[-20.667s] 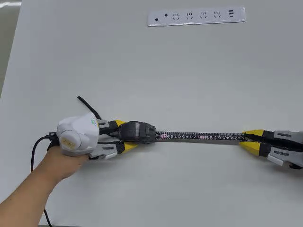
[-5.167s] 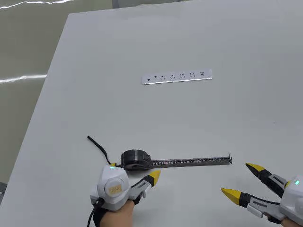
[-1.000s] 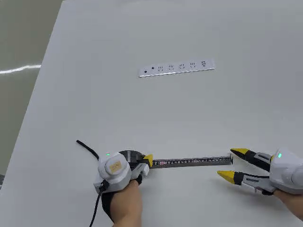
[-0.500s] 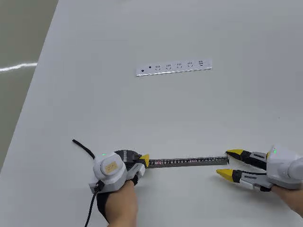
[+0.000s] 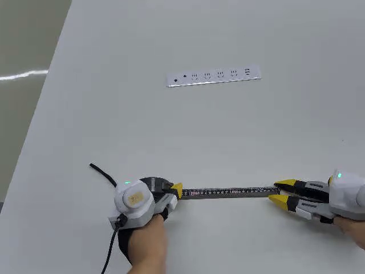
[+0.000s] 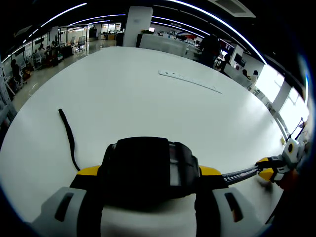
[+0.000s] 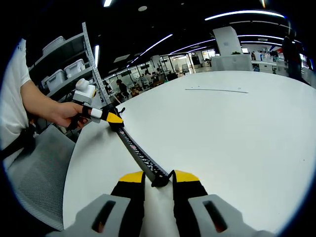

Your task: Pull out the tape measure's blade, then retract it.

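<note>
— So, what was the biggest thing?
— It was the big white table. A long white power strip lay on its far side, well apart from everything else.
— Where was the tape measure?
— It was near the front edge of the table. The left gripper held it. Its two yellow-tipped jaws were pressed on the sides of the black case.
— And the other one?
— The right gripper was off to the right. Its jaws were squeezed together on the end of the blade. The blade was pulled out and ran straight from one gripper to the other, low over the table.
— Anything smaller?
— A thin black strap lay on the table, just left of the tape measure.
</note>
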Action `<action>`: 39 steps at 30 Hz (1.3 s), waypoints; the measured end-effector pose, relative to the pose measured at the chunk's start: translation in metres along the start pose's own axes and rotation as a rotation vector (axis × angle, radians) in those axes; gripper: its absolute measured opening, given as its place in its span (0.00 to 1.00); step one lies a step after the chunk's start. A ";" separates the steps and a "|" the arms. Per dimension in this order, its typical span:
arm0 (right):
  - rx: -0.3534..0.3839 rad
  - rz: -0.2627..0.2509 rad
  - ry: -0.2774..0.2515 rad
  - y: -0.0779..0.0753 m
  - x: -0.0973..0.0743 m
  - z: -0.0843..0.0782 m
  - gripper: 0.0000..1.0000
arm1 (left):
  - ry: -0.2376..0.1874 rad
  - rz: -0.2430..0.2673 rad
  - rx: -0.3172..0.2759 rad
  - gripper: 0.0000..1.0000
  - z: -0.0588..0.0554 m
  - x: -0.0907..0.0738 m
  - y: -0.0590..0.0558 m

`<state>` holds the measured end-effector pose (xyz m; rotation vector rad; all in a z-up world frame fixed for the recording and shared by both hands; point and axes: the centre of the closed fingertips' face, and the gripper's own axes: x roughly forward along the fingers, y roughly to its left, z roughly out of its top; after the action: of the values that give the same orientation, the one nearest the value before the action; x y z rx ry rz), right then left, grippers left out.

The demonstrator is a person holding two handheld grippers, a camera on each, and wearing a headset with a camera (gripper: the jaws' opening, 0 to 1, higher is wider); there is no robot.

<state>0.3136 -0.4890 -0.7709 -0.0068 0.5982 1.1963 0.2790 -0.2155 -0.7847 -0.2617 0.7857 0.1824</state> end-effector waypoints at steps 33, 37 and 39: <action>-0.157 0.093 -0.029 0.000 -0.004 -0.006 0.12 | 0.001 0.003 0.010 0.74 -0.001 -0.001 -0.001; -0.160 0.087 -0.031 0.000 -0.003 -0.006 0.12 | -0.002 0.004 0.010 0.74 -0.001 -0.001 -0.001; -0.162 0.086 -0.031 -0.001 -0.003 -0.006 0.12 | -0.003 0.004 0.009 0.74 -0.002 -0.001 -0.001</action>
<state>0.3110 -0.4937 -0.7746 -0.1006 0.4767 1.3234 0.2776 -0.2167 -0.7850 -0.2508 0.7844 0.1829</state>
